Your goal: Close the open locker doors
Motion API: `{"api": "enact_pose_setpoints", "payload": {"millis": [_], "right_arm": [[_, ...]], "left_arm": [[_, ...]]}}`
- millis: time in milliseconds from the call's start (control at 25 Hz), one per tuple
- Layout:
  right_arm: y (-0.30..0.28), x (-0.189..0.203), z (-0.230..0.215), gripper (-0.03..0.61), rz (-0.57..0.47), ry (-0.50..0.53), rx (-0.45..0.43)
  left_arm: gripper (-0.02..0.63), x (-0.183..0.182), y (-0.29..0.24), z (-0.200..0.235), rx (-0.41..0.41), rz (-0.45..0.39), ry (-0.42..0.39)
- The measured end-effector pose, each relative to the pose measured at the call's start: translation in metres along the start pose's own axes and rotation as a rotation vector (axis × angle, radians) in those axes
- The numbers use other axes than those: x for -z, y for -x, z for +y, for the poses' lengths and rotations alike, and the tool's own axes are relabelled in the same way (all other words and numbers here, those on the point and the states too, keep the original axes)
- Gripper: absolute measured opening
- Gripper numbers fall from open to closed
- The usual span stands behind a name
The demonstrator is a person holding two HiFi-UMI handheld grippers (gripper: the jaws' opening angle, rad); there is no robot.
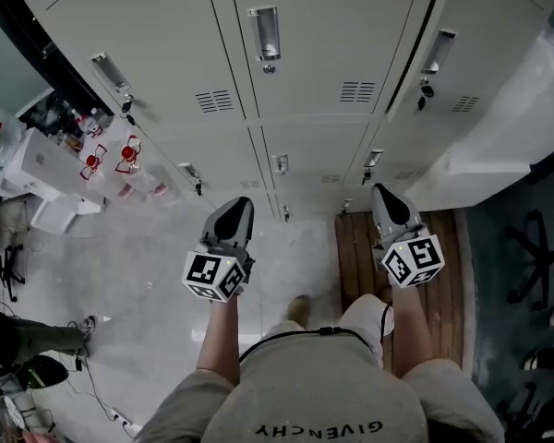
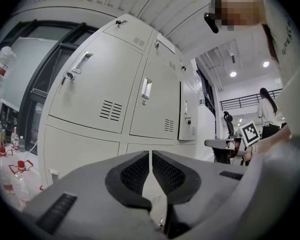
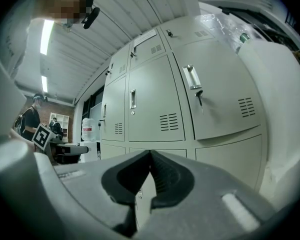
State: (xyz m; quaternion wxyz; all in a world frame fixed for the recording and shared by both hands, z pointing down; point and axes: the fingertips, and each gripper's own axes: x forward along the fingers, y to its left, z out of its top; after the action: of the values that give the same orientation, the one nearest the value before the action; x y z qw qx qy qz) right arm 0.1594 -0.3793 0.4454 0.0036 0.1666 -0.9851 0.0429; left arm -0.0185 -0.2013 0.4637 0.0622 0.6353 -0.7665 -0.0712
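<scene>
Grey and clenched: held the left hand-held gripper (image 1: 237, 207) low at centre-left of the head view, pads pressed together with nothing between. Held the right hand-held gripper (image 1: 382, 194) the same way at centre-right, clamped on itself and empty, above a strip of wooden flooring (image 1: 355, 258). Pointed both toward the locker bank (image 1: 314, 141), apart from every door, touching nothing.

Found most of the pale metal doors flush with their frames: the upper middle door (image 1: 323, 35), the upper left door (image 1: 166, 53), and the lower rows too, as far as could be told. Noted one exception at upper right of the frame: the upper right door (image 1: 466, 67), standing slightly proud, with a dark gap down its left edge beside the handle (image 1: 439, 52) and a key (image 1: 426, 89) hanging just below. Saw that same door in the right gripper view tilted out of line with its neighbours.

Judged the step in hand as the approach, before any contact. Judged the next move a job for the right hand-held gripper: lift toward upper right, set the closed tips against the door face near the handle edge, clear of the key, and press straight in until flush. Called for no grasp, only a steady push; risked a slip on smooth metal if angled.
</scene>
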Motion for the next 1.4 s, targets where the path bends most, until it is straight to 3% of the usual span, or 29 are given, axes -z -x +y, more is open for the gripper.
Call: {"api": "enact_pose_setpoints", "payload": {"millis": [1000,1400], "right_arm": [[0.016,-0.019,0.017,-0.002,-0.025,0.024,-0.016],[0.024,-0.016,0.018,-0.002,-0.035,-0.024,-0.006]], "left_arm": [[0.017,-0.02,0.017,-0.003,-0.013,-0.027,-0.007],[0.017,-0.019,0.019,-0.006,0.003,-0.02,-0.006]]}}
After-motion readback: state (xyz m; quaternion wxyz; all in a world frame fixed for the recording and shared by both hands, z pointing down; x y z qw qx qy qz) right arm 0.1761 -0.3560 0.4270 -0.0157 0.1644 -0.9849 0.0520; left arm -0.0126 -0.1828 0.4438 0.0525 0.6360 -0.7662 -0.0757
